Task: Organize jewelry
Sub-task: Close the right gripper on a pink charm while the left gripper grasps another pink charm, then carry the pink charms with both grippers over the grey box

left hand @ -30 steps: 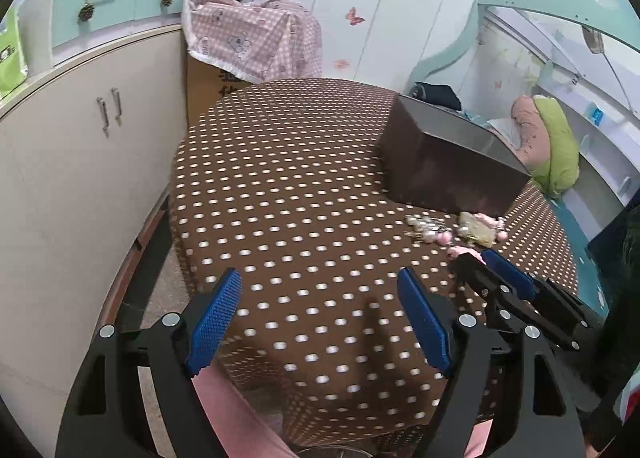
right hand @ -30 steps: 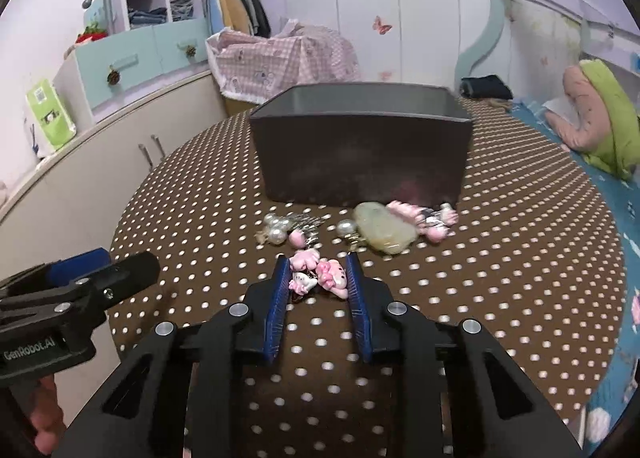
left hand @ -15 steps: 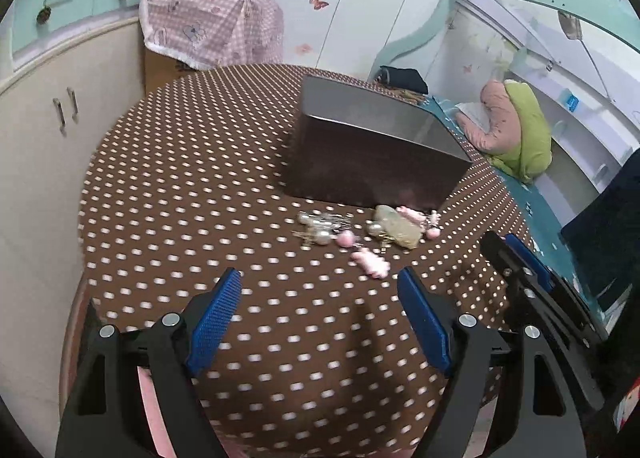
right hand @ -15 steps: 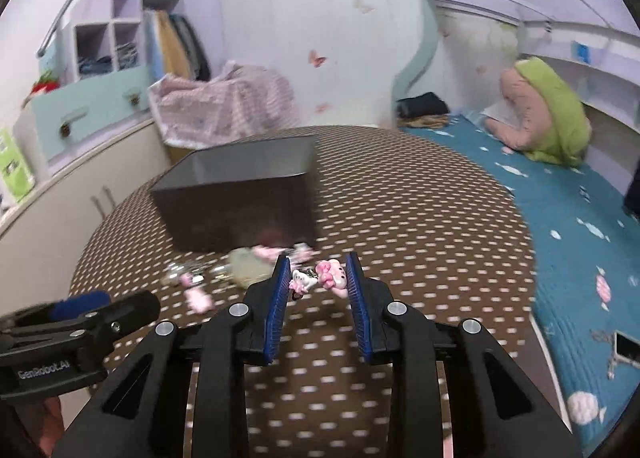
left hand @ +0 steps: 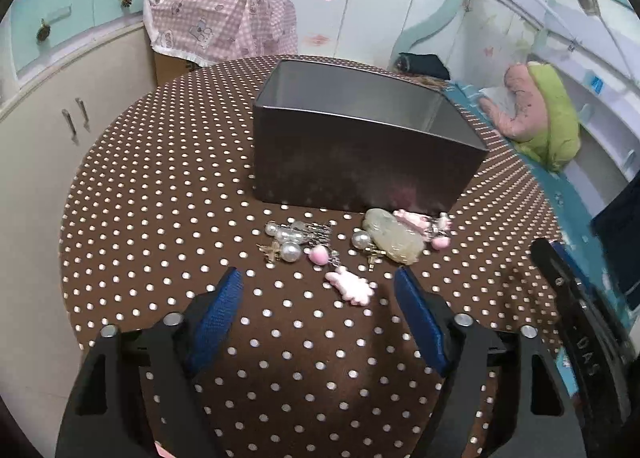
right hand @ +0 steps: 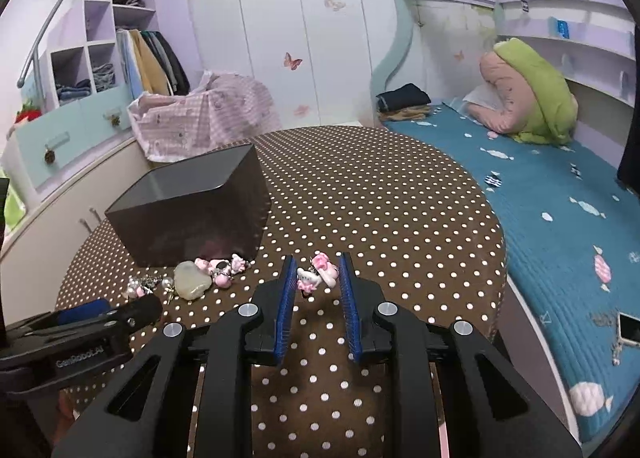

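Observation:
A dark open box [left hand: 360, 146] stands on the brown polka-dot table [left hand: 160, 218]. Jewelry lies in front of it: pearl pieces [left hand: 286, 240], a pale green stone [left hand: 392, 236], pink charms [left hand: 424, 222] and a pink bunny piece [left hand: 350, 285]. My left gripper [left hand: 320, 294] is open and empty, just short of the bunny piece. My right gripper [right hand: 316, 278] is shut on a pink and white charm [right hand: 316, 276] and holds it above the table, right of the box [right hand: 188, 210]. The jewelry pile [right hand: 192, 280] shows left of it.
A bed with a blue cover [right hand: 560, 218] lies right of the table. White cabinets [left hand: 60, 130] stand to the left. A pink checked cloth [left hand: 220, 26] covers something behind the table. The left gripper's body [right hand: 80, 334] shows low left in the right wrist view.
The right gripper has lifted the pink charm off the table and swung right, away from the box. The left gripper has turned toward the box and moved closer to the jewelry.

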